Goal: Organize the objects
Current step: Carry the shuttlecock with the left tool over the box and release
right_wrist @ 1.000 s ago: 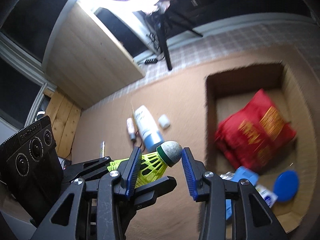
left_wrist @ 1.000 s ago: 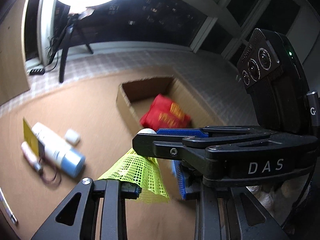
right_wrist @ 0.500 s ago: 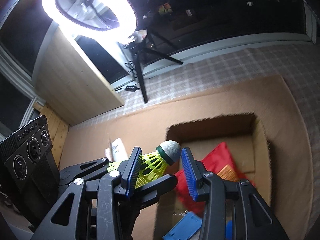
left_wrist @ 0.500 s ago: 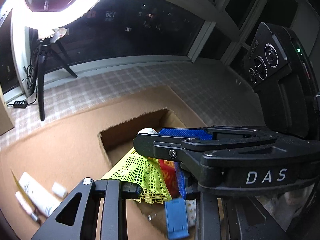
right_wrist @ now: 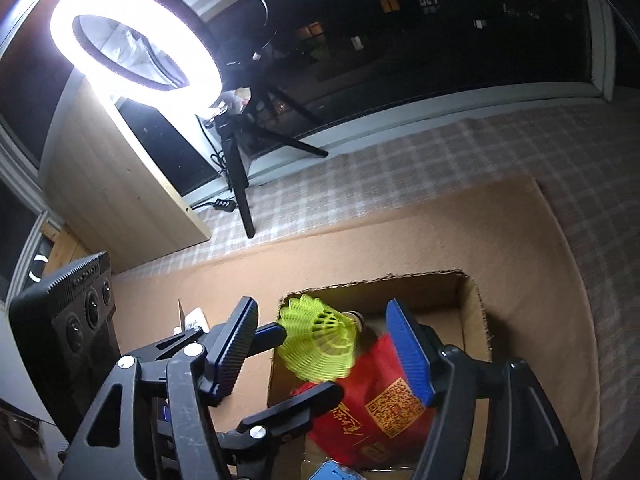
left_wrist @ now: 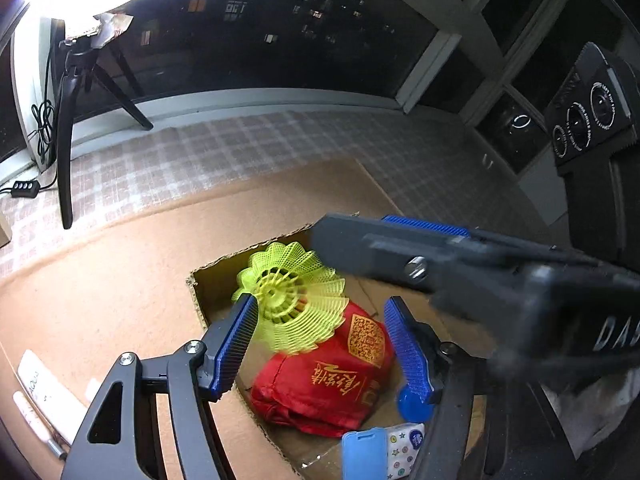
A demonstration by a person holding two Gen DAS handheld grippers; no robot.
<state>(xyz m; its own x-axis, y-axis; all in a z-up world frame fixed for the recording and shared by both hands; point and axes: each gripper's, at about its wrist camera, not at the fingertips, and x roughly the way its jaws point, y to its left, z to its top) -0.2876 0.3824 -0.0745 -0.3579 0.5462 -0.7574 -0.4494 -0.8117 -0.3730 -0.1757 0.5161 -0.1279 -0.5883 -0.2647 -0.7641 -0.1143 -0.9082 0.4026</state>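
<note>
Nearest, in the left wrist view: left gripper (left_wrist: 320, 334) with blue pads spread, jaws just opened, nothing clamped. Between and just above them, a neon-yellow mesh shuttlecock (left_wrist: 294, 304), skirt toward the lens, edge against the left pad (left_wrist: 236, 344), clear of the other; resting or falling, cannot tell. Crossing in front at right, blurred: the right gripper (left_wrist: 360, 236), body lettered "DAS".

In the right wrist view: right gripper (right_wrist: 324, 344) likewise parted, jaws just opened, gripping nothing; shuttlecock (right_wrist: 320, 344) in the gap, cork toward the right pad, touching neither.

Below, inside the open cardboard box (left_wrist: 200, 300): red pouch (left_wrist: 328, 384) with gold Chinese characters and a gold QR-code square, too small to read. Beside it a blue disc (left_wrist: 414, 404), a light-blue case (left_wrist: 364, 454), a small tissue pack (left_wrist: 406, 446) printed with stars.

Left of the box on the brown mat (left_wrist: 100, 280): white tube (left_wrist: 44, 392), writing illegible.

Farther off: checked cloth (right_wrist: 480, 152), black tripod (right_wrist: 240, 184), glowing ring light (right_wrist: 136, 40), dark window (right_wrist: 400, 20).
</note>
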